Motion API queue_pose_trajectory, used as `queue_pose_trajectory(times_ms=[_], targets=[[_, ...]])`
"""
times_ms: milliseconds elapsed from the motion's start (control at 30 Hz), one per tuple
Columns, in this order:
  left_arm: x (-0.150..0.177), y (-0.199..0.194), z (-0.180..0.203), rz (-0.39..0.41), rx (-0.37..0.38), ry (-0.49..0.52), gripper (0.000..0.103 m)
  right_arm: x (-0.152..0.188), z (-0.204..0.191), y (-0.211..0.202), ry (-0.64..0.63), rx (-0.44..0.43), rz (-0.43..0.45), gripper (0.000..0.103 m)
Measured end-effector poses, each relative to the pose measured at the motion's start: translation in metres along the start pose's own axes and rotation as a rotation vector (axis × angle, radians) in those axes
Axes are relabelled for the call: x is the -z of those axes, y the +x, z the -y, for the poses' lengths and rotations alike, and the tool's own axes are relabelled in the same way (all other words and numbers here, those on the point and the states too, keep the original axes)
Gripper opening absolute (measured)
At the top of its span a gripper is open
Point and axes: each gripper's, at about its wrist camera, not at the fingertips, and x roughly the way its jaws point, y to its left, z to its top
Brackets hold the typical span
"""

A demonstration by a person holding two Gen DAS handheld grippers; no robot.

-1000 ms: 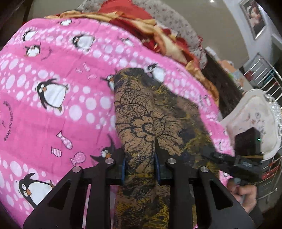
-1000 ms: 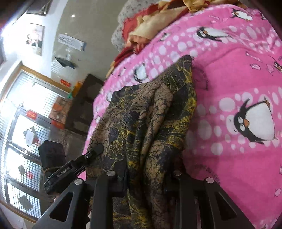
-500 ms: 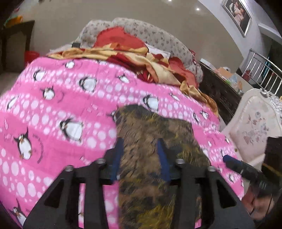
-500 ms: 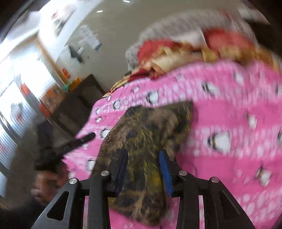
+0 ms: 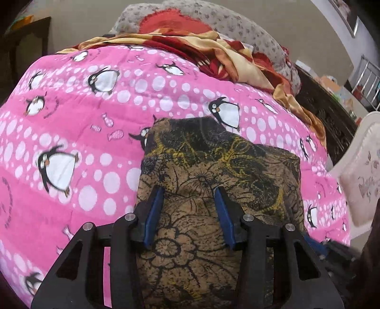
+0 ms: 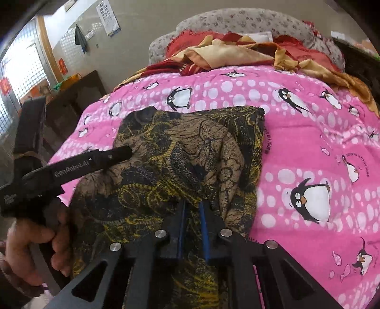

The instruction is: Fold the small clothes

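The cloth, brown with black and yellow flower print, is lying on the pink penguin blanket that is covering the bed, its long axis running from the near edge of the blanket toward the far pile of red and gold fabric, with a grey spotted pillow sitting behind that pile. In the right wrist view the cloth is lying rumpled, its far edge fairly straight and well short of the fabric pile. The left tongs are standing open, blue pads spread apart over the near part of the cloth; I cannot tell whether they are touching it. The right tongs are pinching a raised fold at the near end of the cloth, pads nearly together with fabric between them. From the right wrist view the left tongs are reaching over the left part of the cloth, carried by a hand. A white padded chair is standing beyond the blanket's right edge, and a dark cabinet beyond its left.
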Motion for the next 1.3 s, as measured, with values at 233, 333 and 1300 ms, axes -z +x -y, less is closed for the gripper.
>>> queue_pose_trajectory(times_ms=[233,333,1300], targets=[[-0.054,0.010,-0.002,0.026,-0.016,-0.081,0.045,-0.060,-0.020,-0.019,0.079,0.090,0.108,0.013],[-0.060,0.038,0.008,-0.014,-0.057,-0.022,0.045,-0.072,-0.022,0.022,0.084,0.125,0.078,0.013],[0.125,-0.093,0.027,-0.103,0.034,0.214,0.055,0.093,-0.051,-0.060,-0.132,0.033,-0.020,0.018]])
